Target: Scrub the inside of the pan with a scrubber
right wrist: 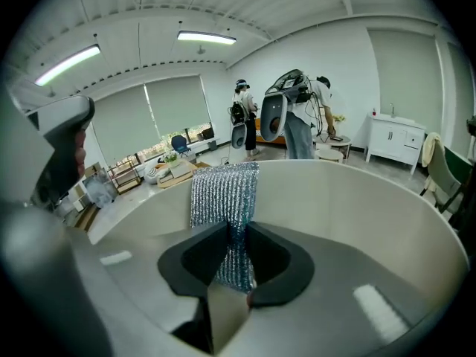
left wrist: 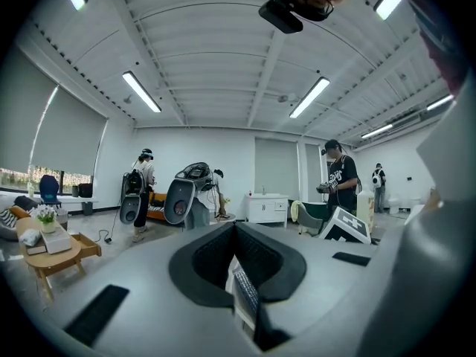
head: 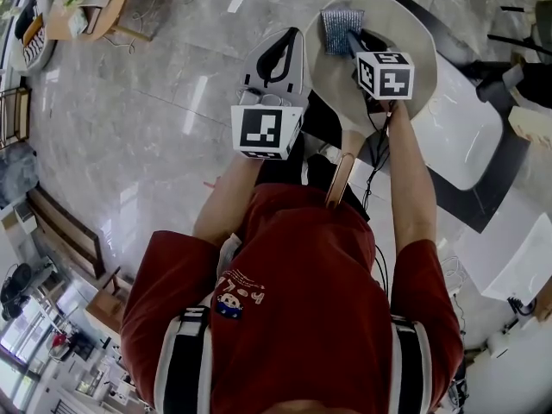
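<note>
The right gripper (head: 349,34) is clamped on the silver mesh scrubber (head: 341,22), which sits inside the pale pan (head: 416,41), against its far-left wall. The left gripper (head: 289,41) hangs just left of the pan, its jaws together on nothing I can make out. Scrubbing looks barely begun (no suds or marks show), so most of the inside is probably left.

Scrubber (head: 340,26) silver-blue, glittery ribbed knit. Pan (head: 405,28) cream inside; handle (head: 341,175) tan. Left cube (head: 266,131), right cube (head: 385,74): white, black square markers. Shirt (head: 302,291) red, small cartoon patch; straps (head: 183,360) black with white edges. Floor (head: 155,110) grey, marbled.
</note>
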Demonstrator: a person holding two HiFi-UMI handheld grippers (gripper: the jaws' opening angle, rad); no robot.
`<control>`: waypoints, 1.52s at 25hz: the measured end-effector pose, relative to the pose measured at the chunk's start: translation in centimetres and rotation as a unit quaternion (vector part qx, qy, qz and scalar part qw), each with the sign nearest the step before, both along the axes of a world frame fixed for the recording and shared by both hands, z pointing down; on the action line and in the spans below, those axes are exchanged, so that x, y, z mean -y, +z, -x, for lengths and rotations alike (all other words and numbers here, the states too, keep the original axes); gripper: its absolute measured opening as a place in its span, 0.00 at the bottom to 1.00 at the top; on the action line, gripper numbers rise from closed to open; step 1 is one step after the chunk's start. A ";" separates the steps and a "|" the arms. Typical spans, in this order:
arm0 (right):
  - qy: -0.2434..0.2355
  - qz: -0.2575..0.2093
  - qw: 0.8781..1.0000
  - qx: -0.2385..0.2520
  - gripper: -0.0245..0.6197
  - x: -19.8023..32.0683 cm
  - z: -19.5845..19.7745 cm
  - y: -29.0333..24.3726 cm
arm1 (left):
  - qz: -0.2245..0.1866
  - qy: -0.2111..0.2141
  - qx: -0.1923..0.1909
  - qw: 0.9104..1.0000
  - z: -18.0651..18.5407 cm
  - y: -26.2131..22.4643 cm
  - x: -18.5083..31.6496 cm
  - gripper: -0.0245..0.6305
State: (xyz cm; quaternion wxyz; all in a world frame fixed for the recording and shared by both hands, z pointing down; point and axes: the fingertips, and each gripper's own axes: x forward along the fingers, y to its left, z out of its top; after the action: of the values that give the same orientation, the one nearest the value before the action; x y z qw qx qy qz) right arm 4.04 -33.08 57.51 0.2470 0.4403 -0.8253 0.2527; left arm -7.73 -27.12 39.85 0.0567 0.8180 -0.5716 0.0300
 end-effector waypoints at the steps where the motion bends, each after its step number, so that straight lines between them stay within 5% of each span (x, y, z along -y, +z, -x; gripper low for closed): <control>1: -0.011 0.003 1.000 0.005 0.18 -0.3 0.3 0.0 | 0.001 -0.001 0.000 1.000 0.1 0.0 -0.1 0.04; 16: -0.152 0.054 0.987 -0.012 0.18 -4.7 2.6 0.6 | 0.023 -0.001 0.006 1.000 0.0 1.6 -1.4 0.04; 29: -0.272 0.076 0.956 -0.086 0.18 -8.7 2.5 0.4 | 0.055 0.013 0.012 0.998 -0.7 4.5 -1.8 0.04; 38: -0.322 0.093 0.938 -0.085 0.17 -9.9 3.0 -2.1 | 0.064 0.016 0.016 0.998 -0.4 5.2 -1.9 0.04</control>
State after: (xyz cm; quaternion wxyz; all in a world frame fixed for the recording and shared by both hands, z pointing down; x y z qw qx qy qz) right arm 1.08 -23.18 55.38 0.4244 0.1462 -0.8716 0.1971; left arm -7.37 -25.21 45.09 0.0995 0.8210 -0.5564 0.0803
